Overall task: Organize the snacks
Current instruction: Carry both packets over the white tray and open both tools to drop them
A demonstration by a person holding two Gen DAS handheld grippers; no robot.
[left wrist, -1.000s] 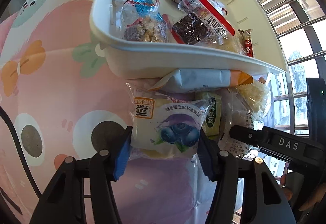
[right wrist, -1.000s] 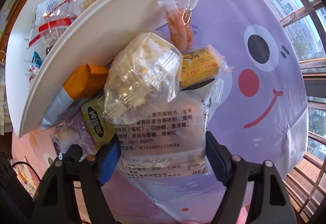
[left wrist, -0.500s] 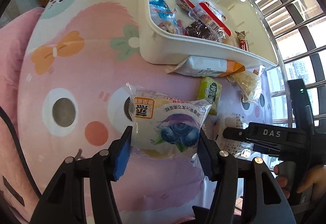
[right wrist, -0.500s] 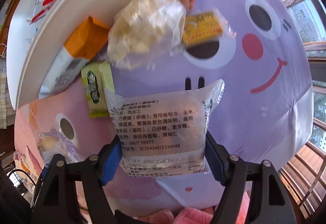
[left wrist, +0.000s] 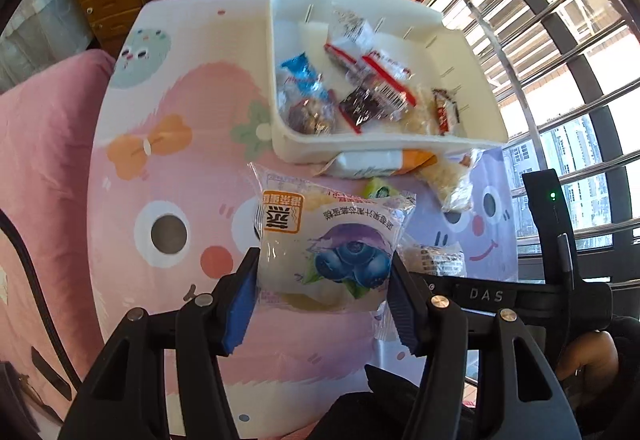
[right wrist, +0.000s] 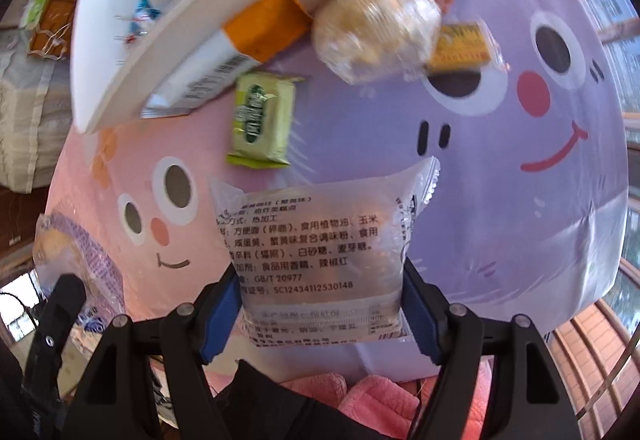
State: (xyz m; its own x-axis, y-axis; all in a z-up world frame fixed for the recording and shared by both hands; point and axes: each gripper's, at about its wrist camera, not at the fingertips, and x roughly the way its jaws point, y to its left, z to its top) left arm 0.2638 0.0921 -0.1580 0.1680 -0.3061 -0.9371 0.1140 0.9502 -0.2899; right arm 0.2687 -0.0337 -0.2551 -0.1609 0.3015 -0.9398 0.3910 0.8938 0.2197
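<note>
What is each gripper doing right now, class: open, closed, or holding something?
Left gripper: closed on the blueberry snack packet.
Right gripper: closed on the clear printed snack packet.

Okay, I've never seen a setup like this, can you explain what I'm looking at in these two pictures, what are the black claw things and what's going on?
No robot here: a person holds a two-finger gripper in each hand, and a fisheye camera on each one looks along its fingers, giving one picture per hand.

In the left view, the left gripper clamps a blueberry cake packet. In the right view, the right gripper clamps a clear snack bag with printed text.

Below lies a cartoon-face cloth, pink and purple. On it sits a white tray already holding several snacks. Loose beside the tray are a green packet, a white and orange packet, a clear puffed snack bag and a yellow packet.

It seems the snacks are being sorted into the tray.
</note>
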